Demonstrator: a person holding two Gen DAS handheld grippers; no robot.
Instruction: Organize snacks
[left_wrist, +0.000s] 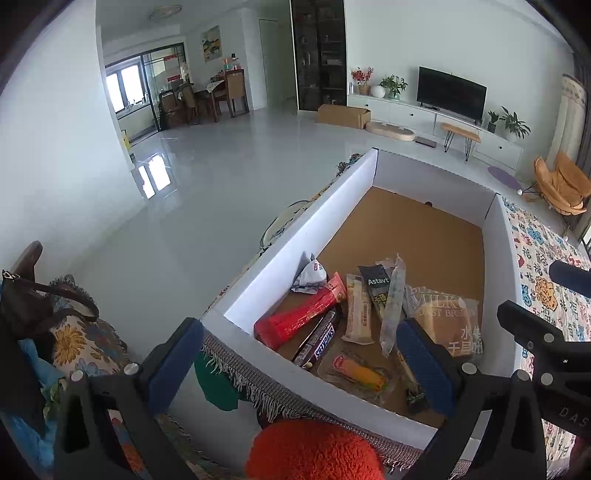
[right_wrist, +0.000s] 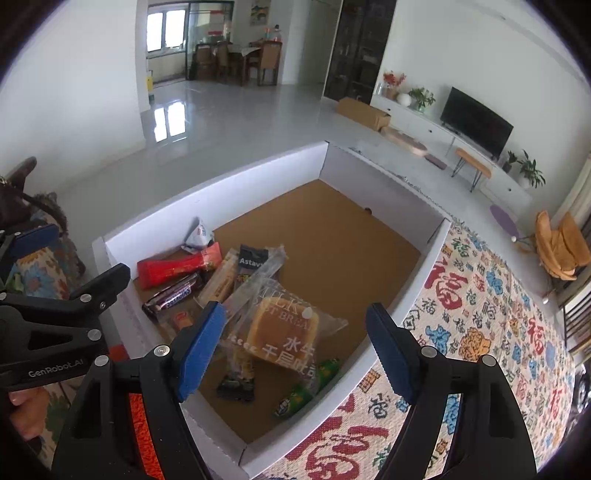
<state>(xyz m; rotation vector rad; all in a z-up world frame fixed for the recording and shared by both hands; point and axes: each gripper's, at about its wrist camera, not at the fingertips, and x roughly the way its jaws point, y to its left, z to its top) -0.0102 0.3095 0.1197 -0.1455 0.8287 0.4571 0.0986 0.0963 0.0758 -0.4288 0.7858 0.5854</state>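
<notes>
A white box (left_wrist: 295, 243) with a brown cardboard floor holds several snacks at its near end: a red pack (left_wrist: 299, 317), a Snickers bar (left_wrist: 319, 341), a milk toast bread bag (left_wrist: 450, 321), a beige bar (left_wrist: 357, 310) and a corn snack (left_wrist: 360, 371). My left gripper (left_wrist: 299, 363) is open and empty above the box's near corner. My right gripper (right_wrist: 295, 349) is open and empty above the bread bag (right_wrist: 284, 328). The box (right_wrist: 207, 188), red pack (right_wrist: 177, 266) and Snickers bar (right_wrist: 173, 293) also show in the right wrist view.
The box sits on a patterned cloth (right_wrist: 480, 314). An orange plush thing (left_wrist: 314, 452) lies just below my left gripper. A fringed blanket (left_wrist: 258, 380) lies by the box's near wall. The far half of the box floor (right_wrist: 332, 229) is bare.
</notes>
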